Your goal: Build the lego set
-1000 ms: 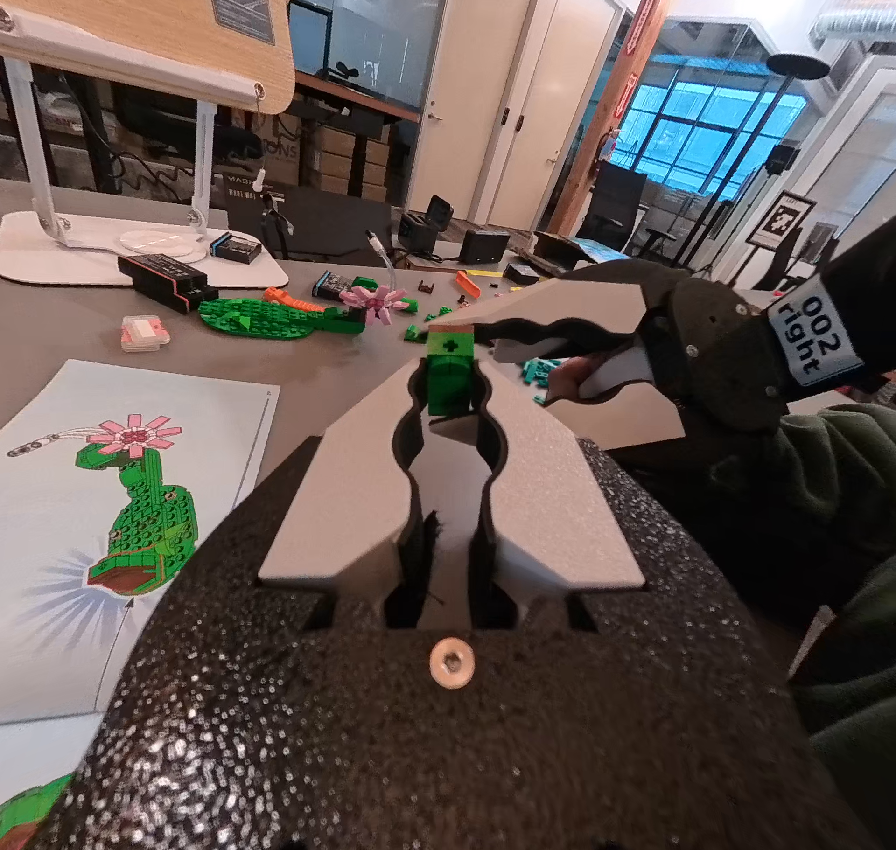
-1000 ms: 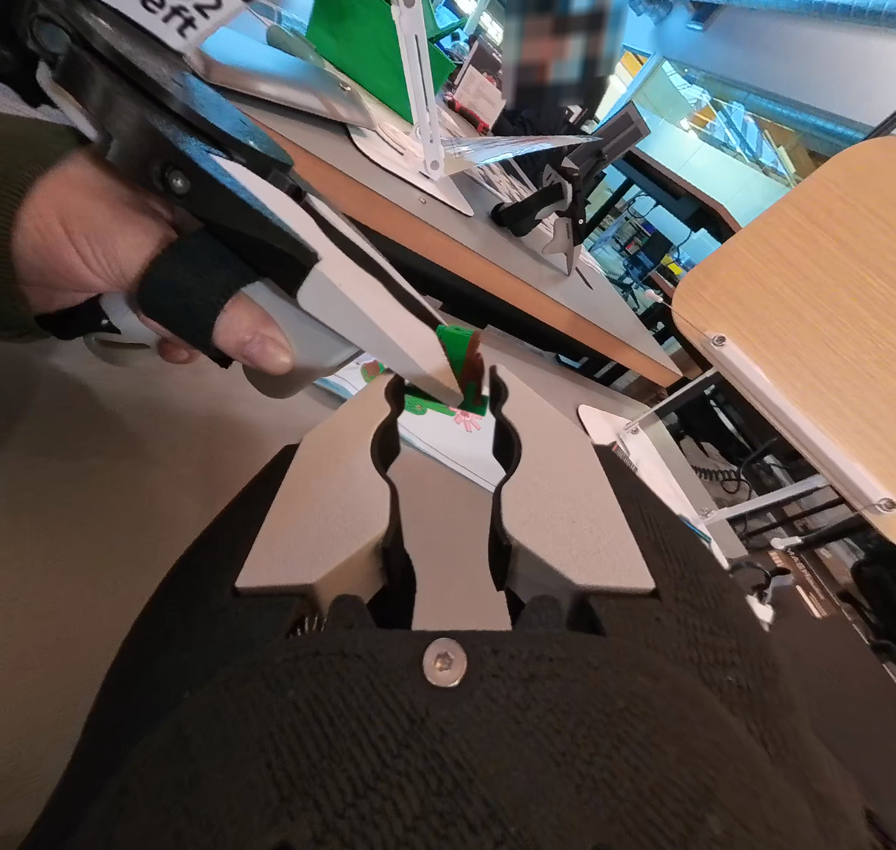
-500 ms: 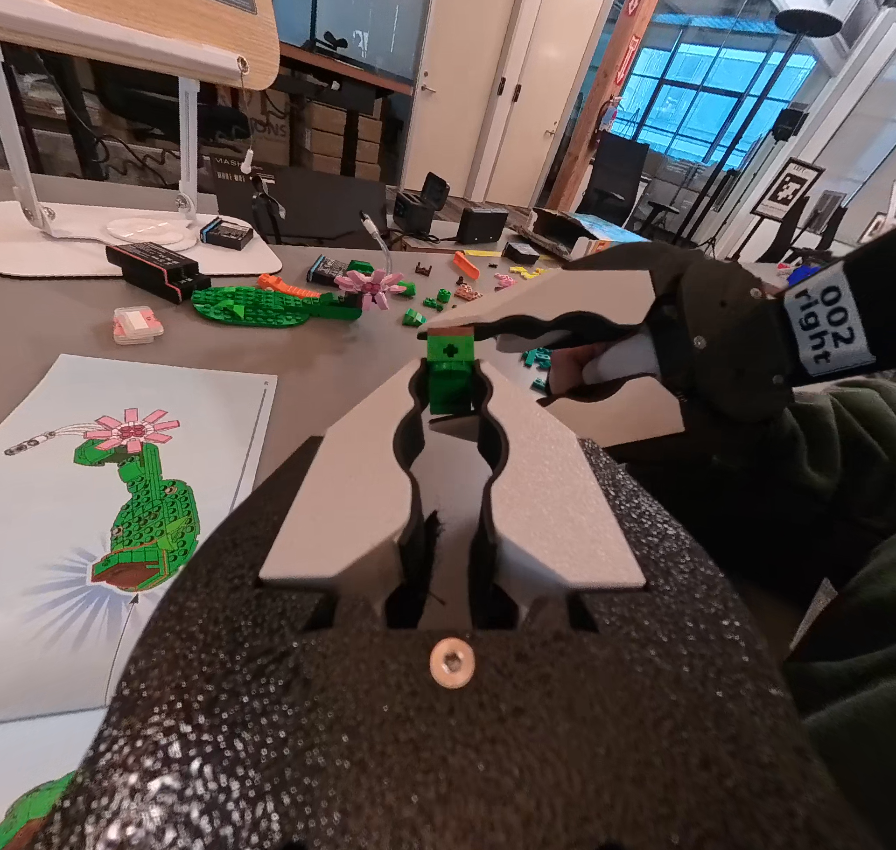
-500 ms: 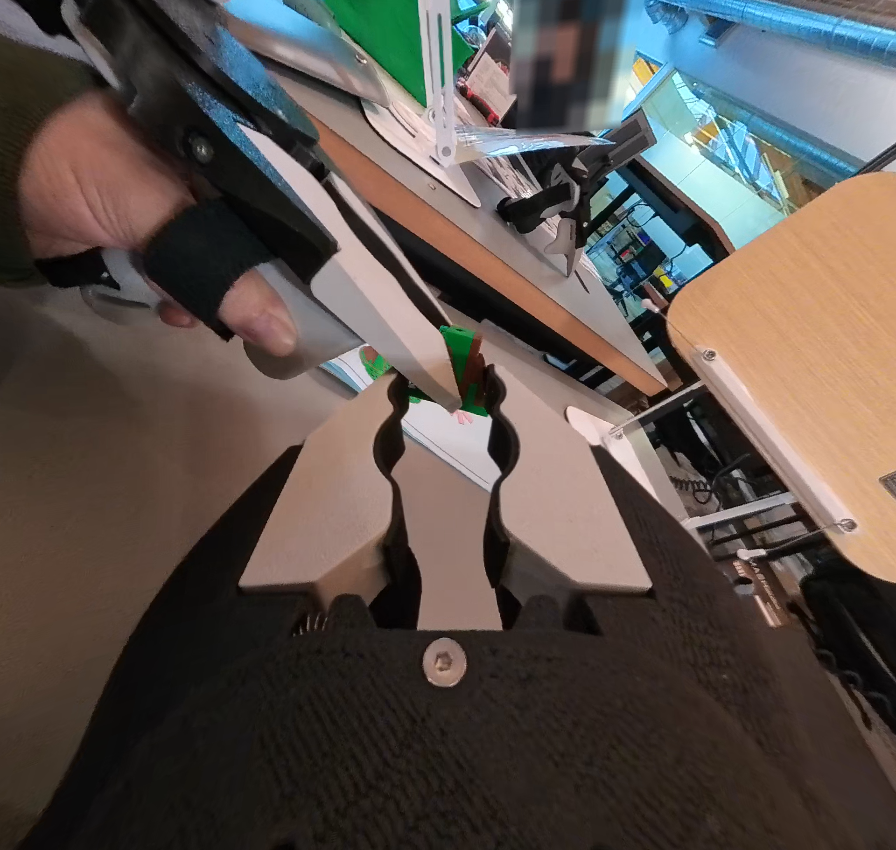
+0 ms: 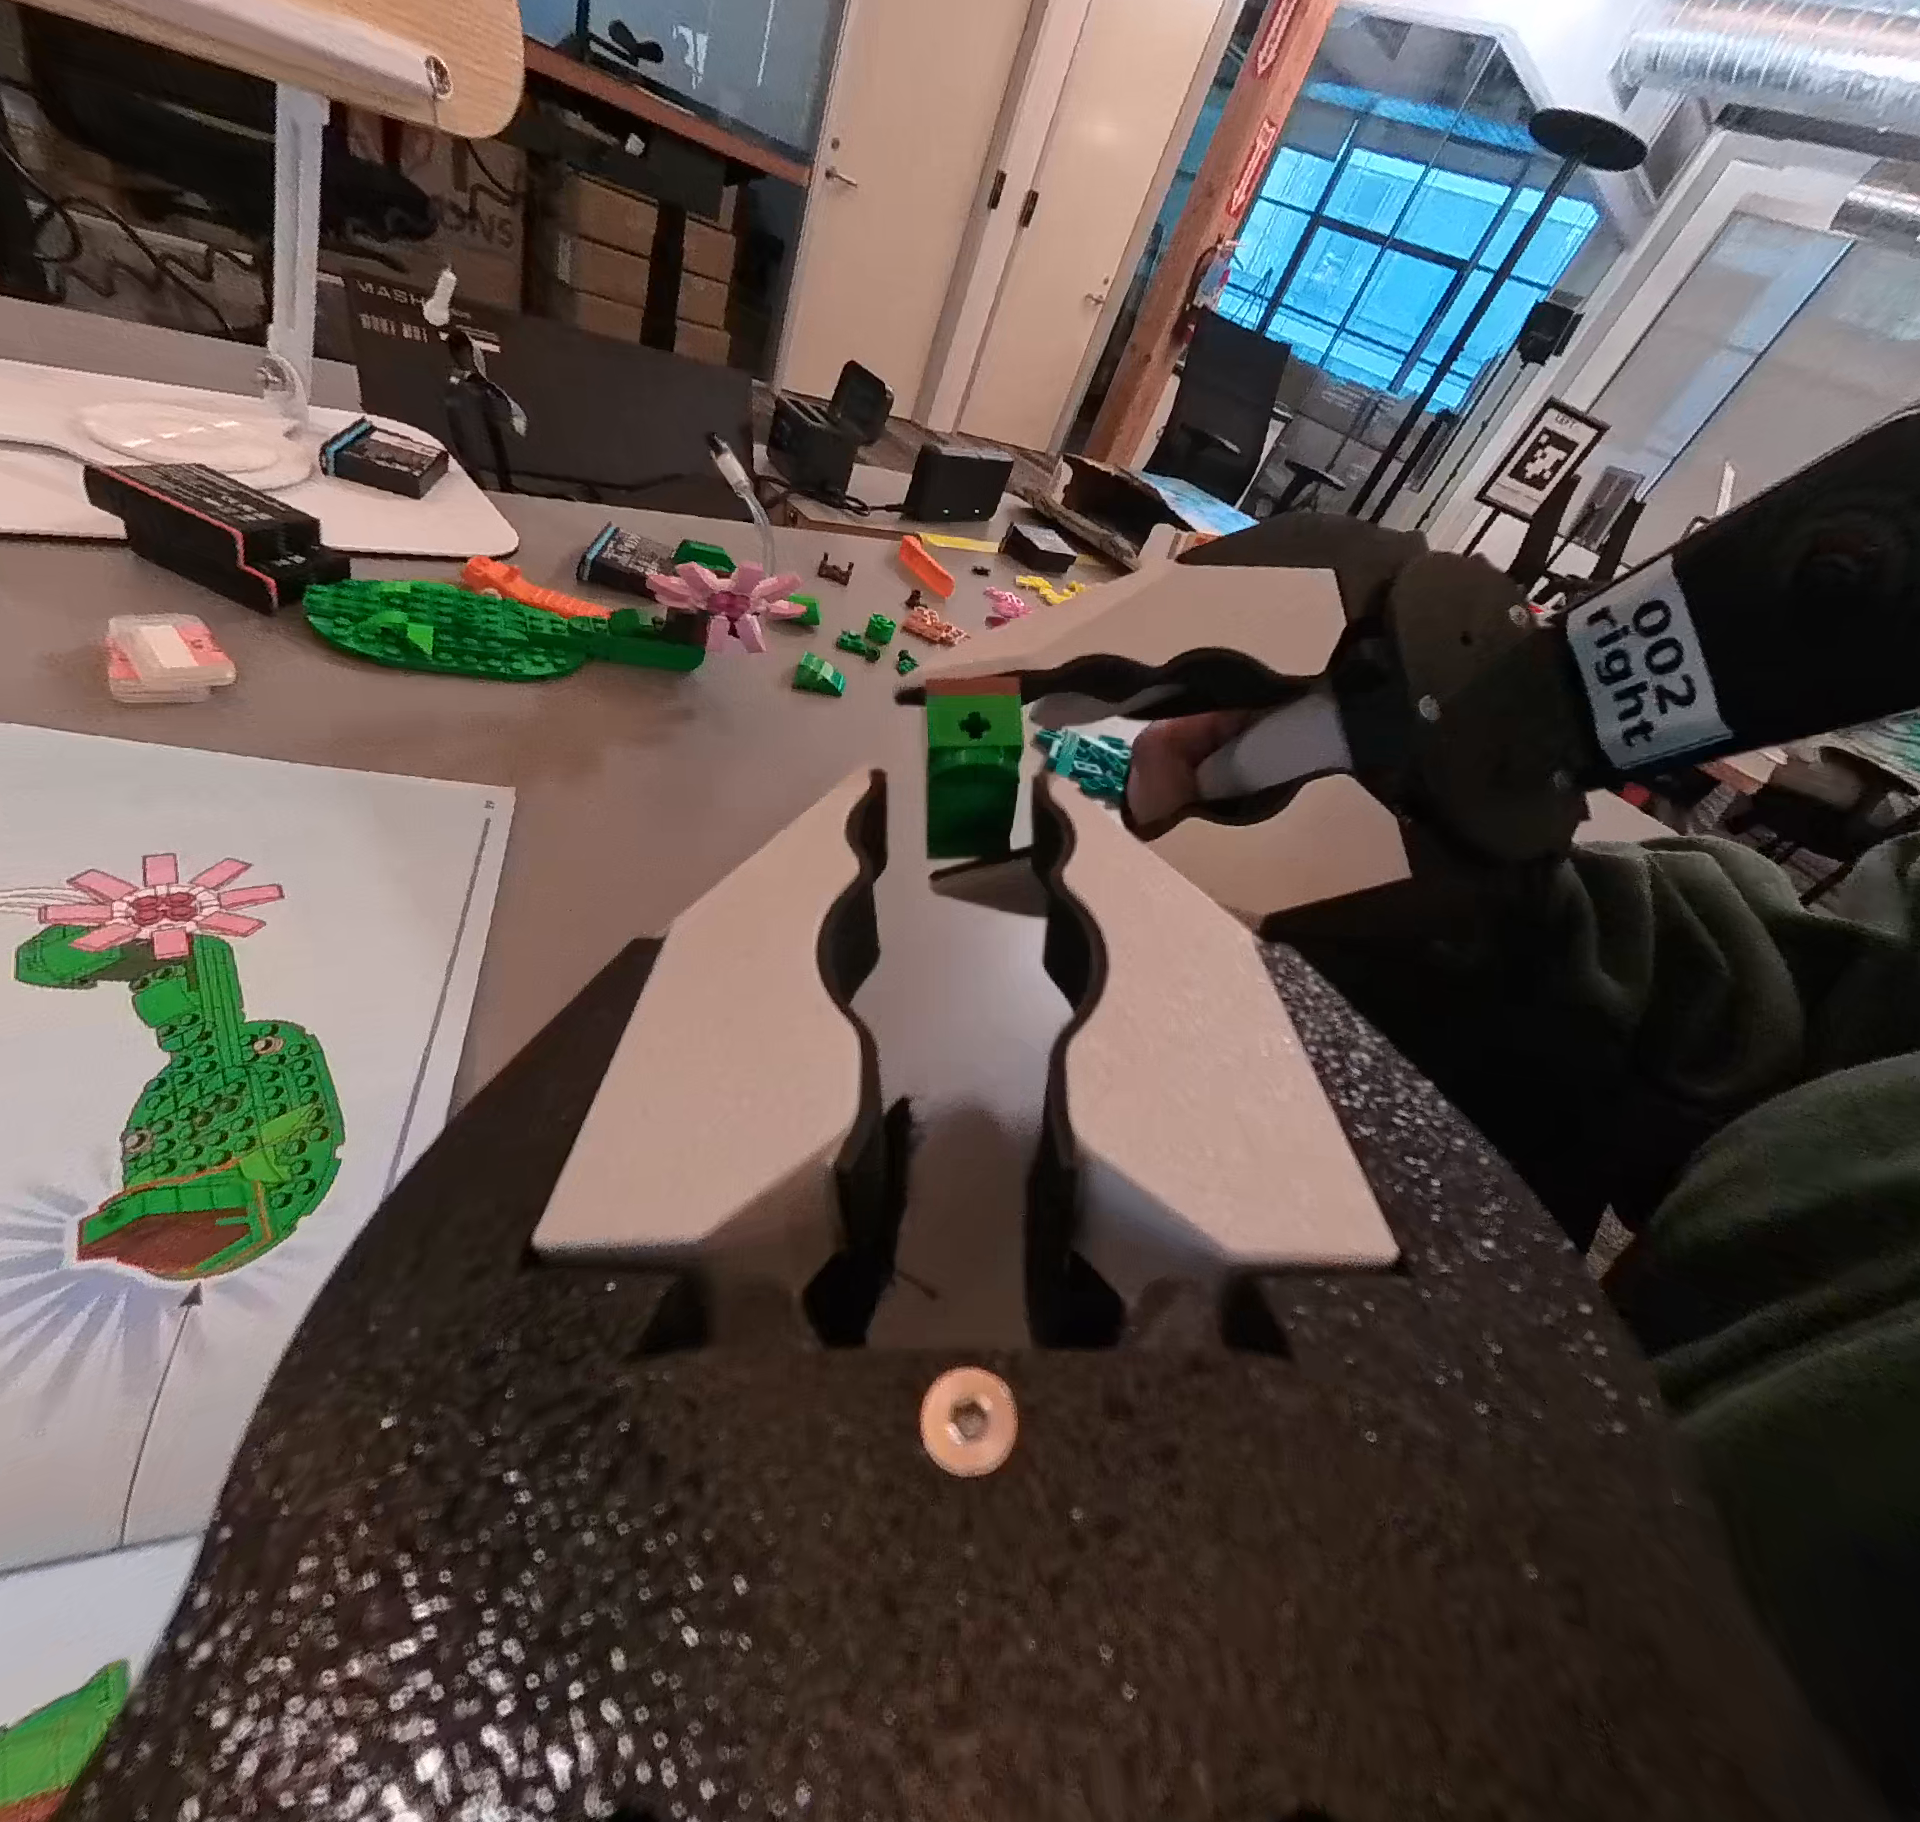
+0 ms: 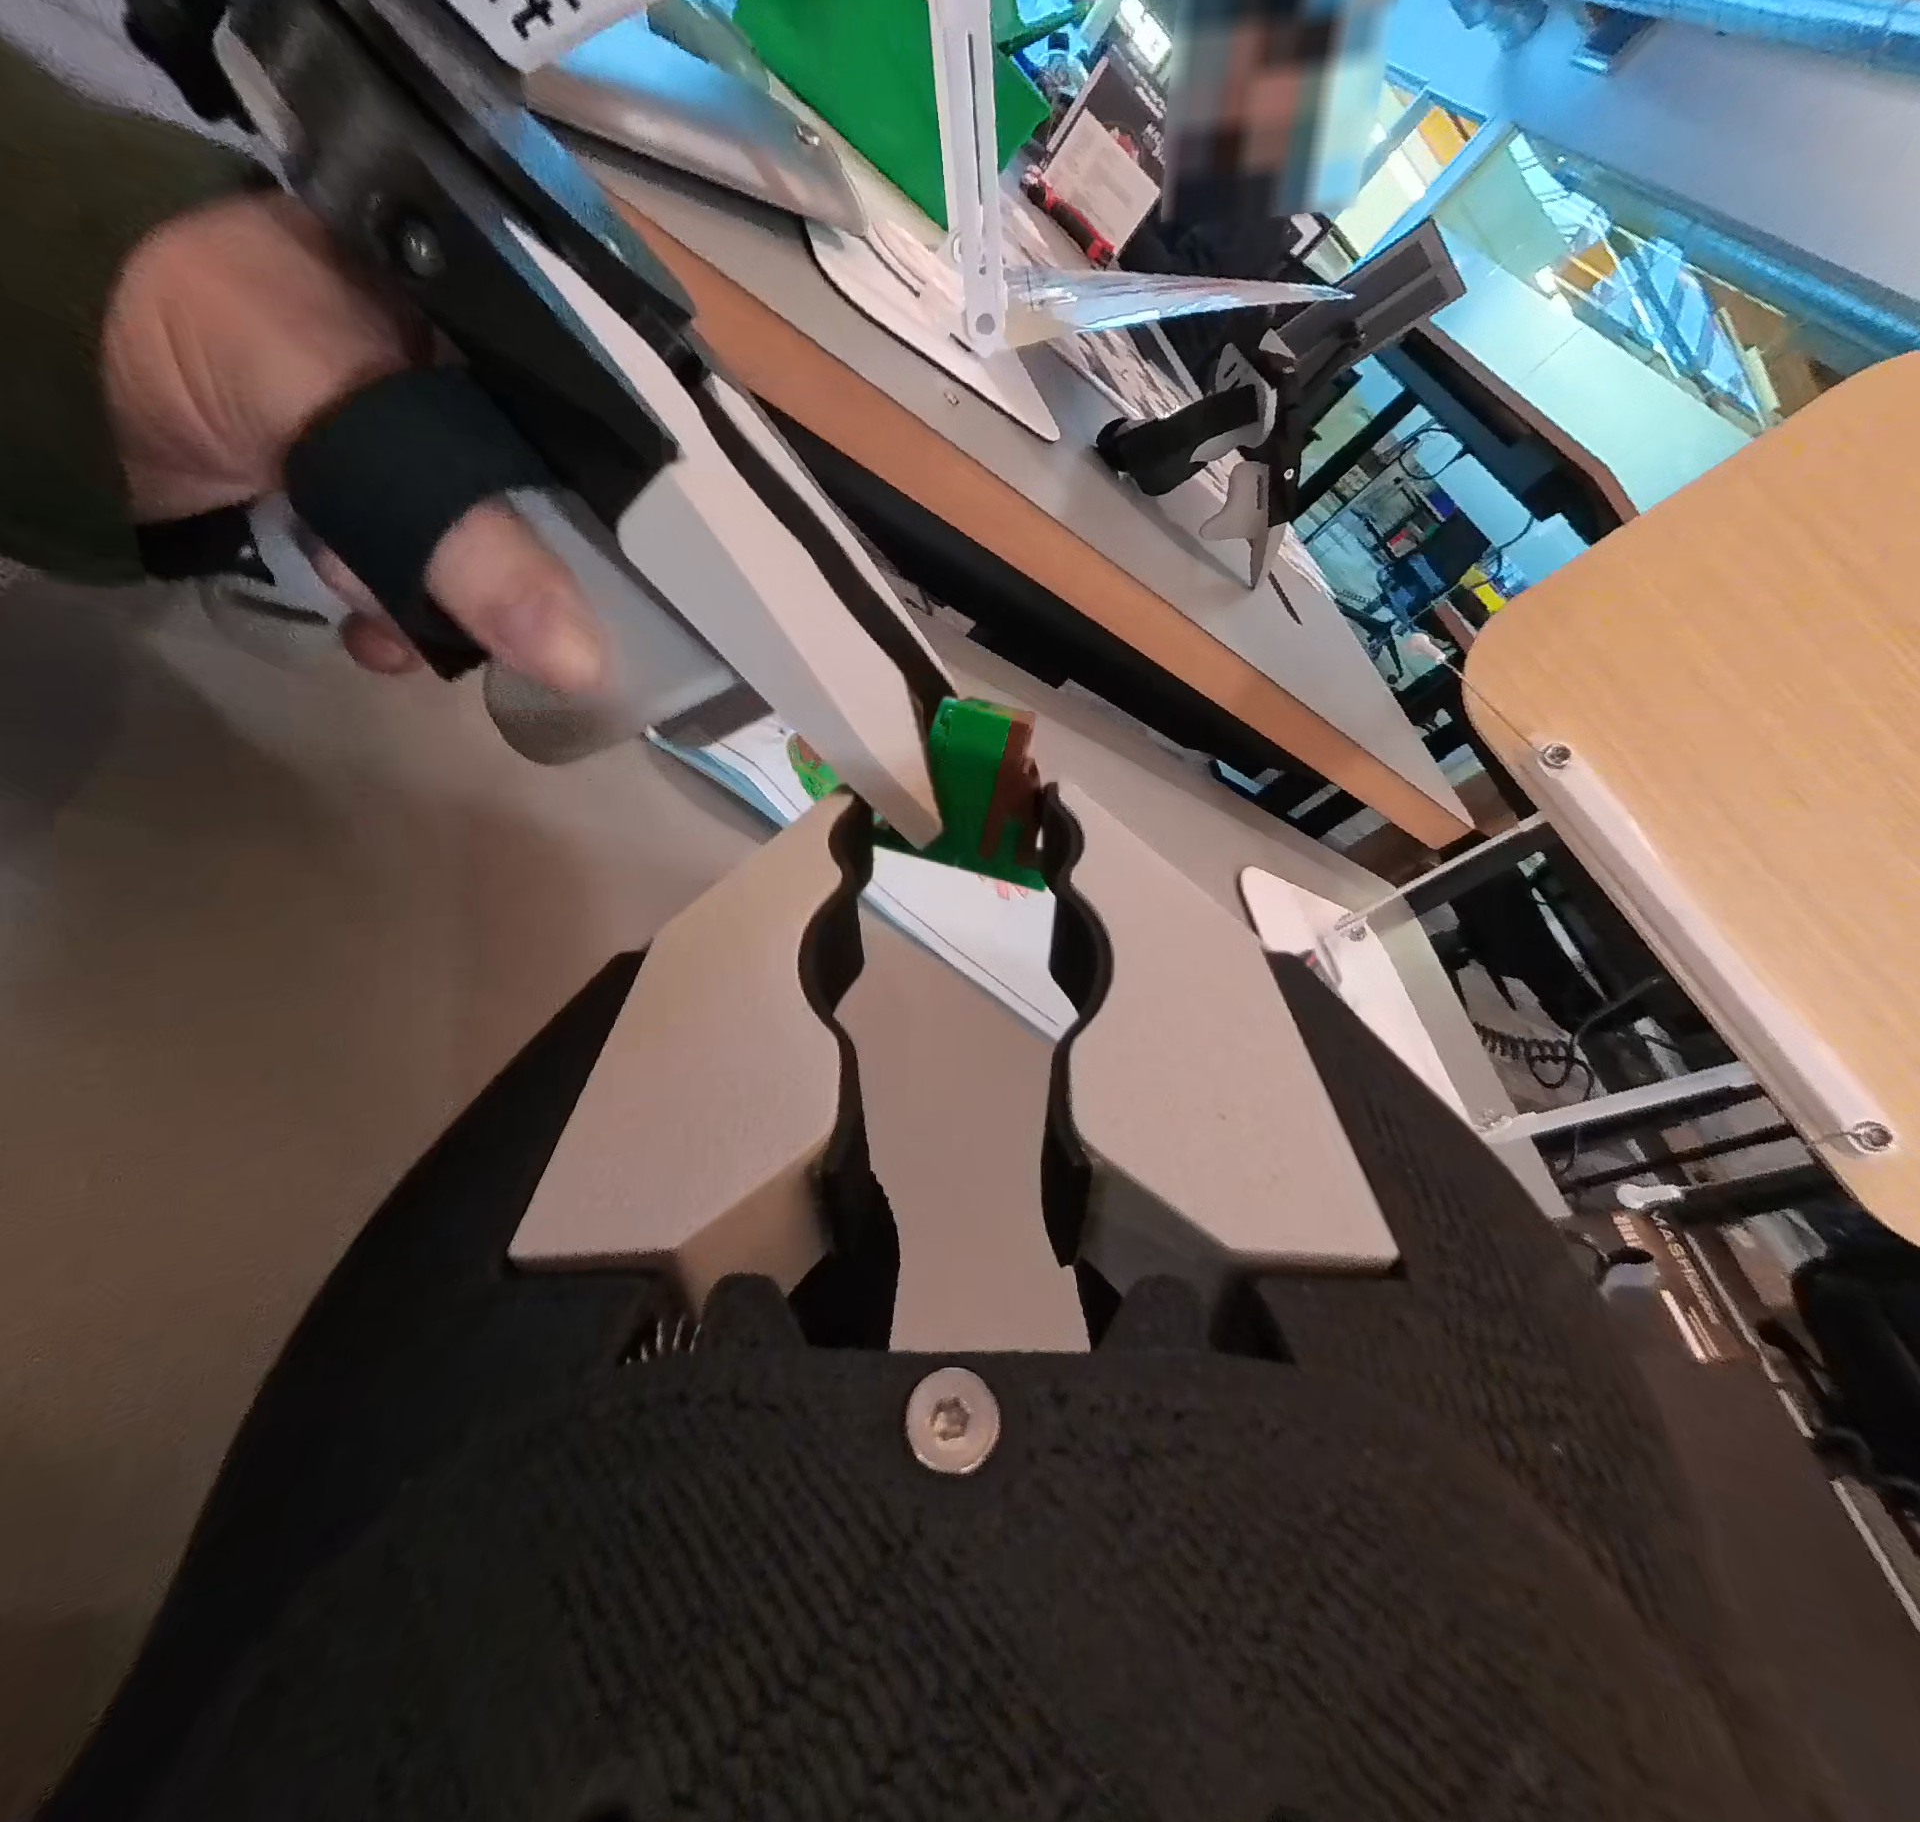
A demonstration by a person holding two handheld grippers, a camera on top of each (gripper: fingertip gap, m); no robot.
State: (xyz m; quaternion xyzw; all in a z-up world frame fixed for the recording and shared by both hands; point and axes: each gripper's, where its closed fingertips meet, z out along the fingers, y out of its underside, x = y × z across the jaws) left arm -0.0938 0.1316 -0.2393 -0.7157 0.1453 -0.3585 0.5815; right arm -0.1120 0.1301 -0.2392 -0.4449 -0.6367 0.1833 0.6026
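A small green Lego piece with a brown plate on top (image 5: pixel 971 770) is in the air over the grey table (image 5: pixel 623 764). My right gripper comes in from the right, and its upper finger (image 5: pixel 1143 619) and lower finger pinch the piece from above and below. My left gripper (image 5: pixel 958 796) flanks the piece with its jaws slightly apart, leaving a gap on the left side. In the right wrist view, the piece (image 6: pixel 971 785) sits between the tips of my right gripper (image 6: pixel 951 816), with a left-gripper finger (image 6: pixel 810 692) against it.
A flat green Lego build (image 5: pixel 447 629) with a pink flower (image 5: pixel 732 603) lies on the far side of the table, with loose small bricks (image 5: pixel 883 629) and teal pieces (image 5: pixel 1086 759) nearby. An instruction sheet (image 5: pixel 208 993) lies at left. Black boxes (image 5: pixel 208 531) and a white lamp base (image 5: pixel 436 525) stand behind. Both grippers' tips are close together, under 4 cm apart. Both grippers' tips are roughly 25 centimetres from the flat green Lego build (image 5: pixel 447 629).
My left gripper's jaws have opened a little off the green piece. My right gripper still pinches it. Both views have shifted slightly.
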